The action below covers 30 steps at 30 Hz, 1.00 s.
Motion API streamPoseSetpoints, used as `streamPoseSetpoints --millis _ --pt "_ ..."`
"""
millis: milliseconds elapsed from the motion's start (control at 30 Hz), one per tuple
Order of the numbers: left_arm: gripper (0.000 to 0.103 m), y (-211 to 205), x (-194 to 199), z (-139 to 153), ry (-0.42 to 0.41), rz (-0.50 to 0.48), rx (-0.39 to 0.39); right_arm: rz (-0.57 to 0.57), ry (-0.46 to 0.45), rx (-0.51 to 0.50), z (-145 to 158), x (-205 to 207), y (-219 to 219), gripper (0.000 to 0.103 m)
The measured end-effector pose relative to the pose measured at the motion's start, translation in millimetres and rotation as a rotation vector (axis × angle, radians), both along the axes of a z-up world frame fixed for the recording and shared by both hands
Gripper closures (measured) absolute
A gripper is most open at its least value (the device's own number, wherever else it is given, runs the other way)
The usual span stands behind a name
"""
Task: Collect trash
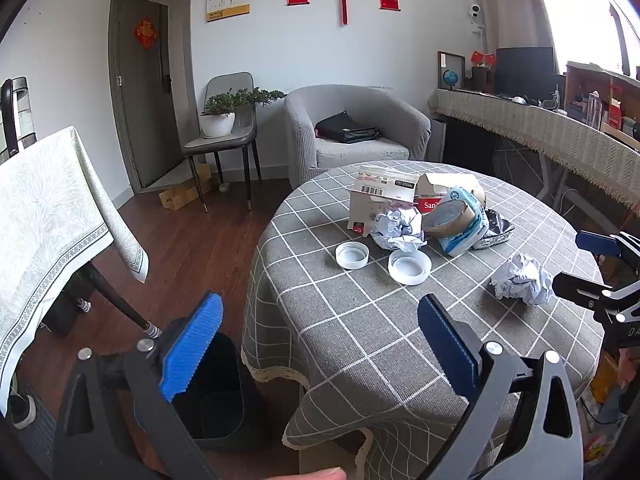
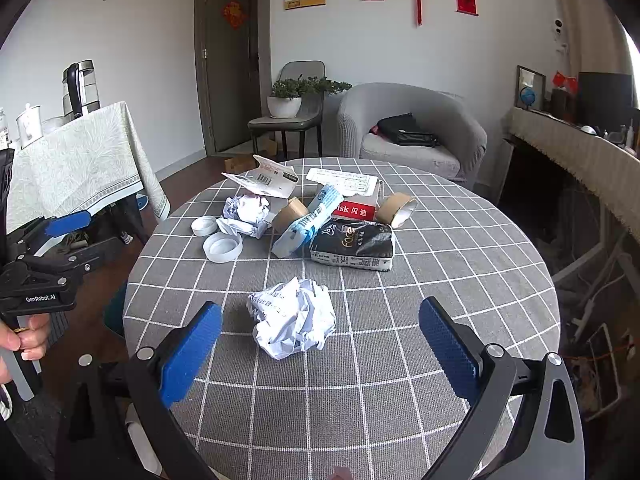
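With both claws spread apart and empty, the right claw (image 2: 320,344) frames the crumpled paper ball (image 2: 294,318) low in the frame, so closing on it seems next, while the left claw (image 1: 320,332) waits above the black bin (image 1: 216,392).

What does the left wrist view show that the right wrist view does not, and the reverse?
Only the left wrist view shows the black trash bin on the floor beside the table, under the open left gripper.

Only the right wrist view shows the black packet in full, the second tape core and the kettle on the side table.

Both show the round checked table, the lone crumpled paper ball lying between the open right gripper fingers, two white lids and the trash heap.
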<state>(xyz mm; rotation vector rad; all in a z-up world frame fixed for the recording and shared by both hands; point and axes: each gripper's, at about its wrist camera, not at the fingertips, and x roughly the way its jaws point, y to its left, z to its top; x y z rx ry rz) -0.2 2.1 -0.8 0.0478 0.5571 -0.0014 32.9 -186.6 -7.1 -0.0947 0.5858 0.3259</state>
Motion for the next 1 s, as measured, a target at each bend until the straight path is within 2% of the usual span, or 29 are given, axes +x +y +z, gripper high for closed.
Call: streamPoseSetpoints --millis 1000 --pt "0.003 -2.4 -0.3 -0.2 0.004 -0.01 -0.004 0.013 0.008 -0.011 -2.0 0.2 5.2 0.003"
